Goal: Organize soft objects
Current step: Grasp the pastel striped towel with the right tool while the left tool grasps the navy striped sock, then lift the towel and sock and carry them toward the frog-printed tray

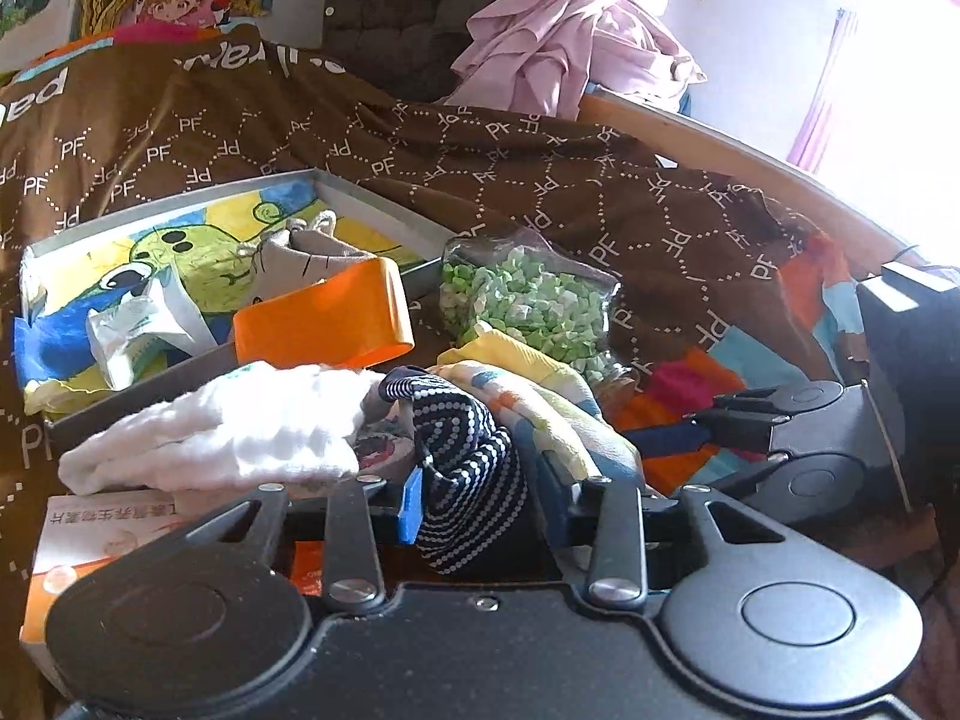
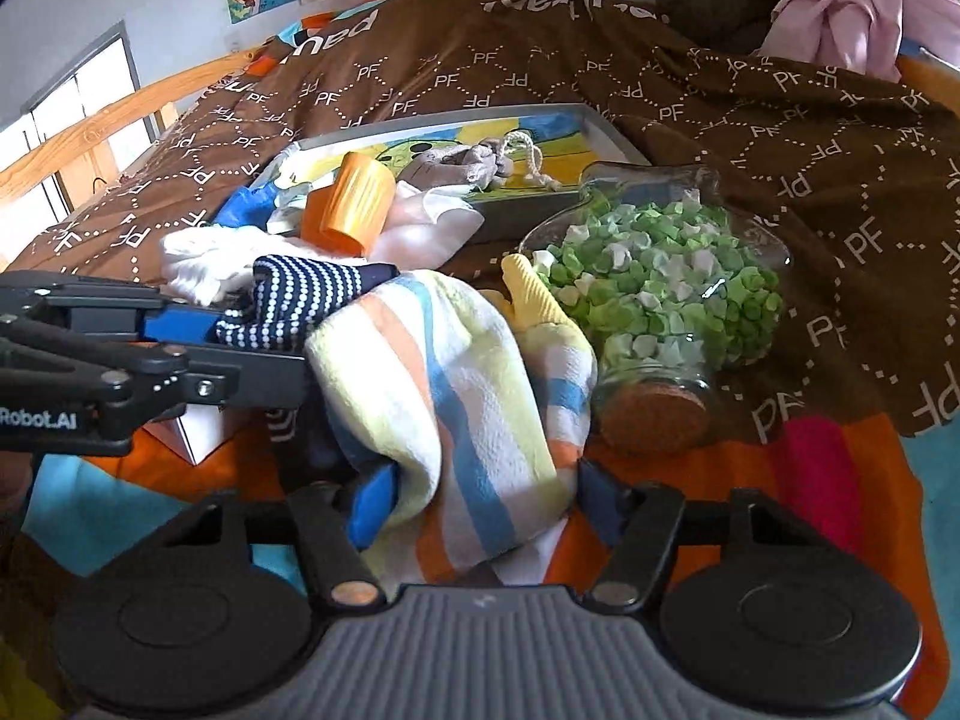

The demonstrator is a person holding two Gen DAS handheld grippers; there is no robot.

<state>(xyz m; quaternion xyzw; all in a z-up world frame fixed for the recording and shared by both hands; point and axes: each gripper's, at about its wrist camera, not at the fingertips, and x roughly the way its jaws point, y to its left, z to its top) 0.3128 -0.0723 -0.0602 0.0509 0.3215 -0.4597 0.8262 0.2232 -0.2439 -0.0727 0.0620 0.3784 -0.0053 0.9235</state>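
Both grippers closed on cloths in a crowded pile on the bed.

The left gripper (image 1: 474, 510) pinches the dotted navy cloth (image 1: 462, 480); the right gripper (image 2: 480, 504) clamps the striped towel (image 2: 456, 396), and the two cloths overlap. A white cloth (image 1: 210, 438) lies just left, the orange roll (image 1: 324, 324) behind it, against the near rim of the tray (image 1: 384, 210). The jar (image 2: 654, 282) of green bits hems in the right side, touching the towel. Open brown blanket (image 2: 840, 192) lies beyond, toward the wooden rail (image 2: 90, 132).
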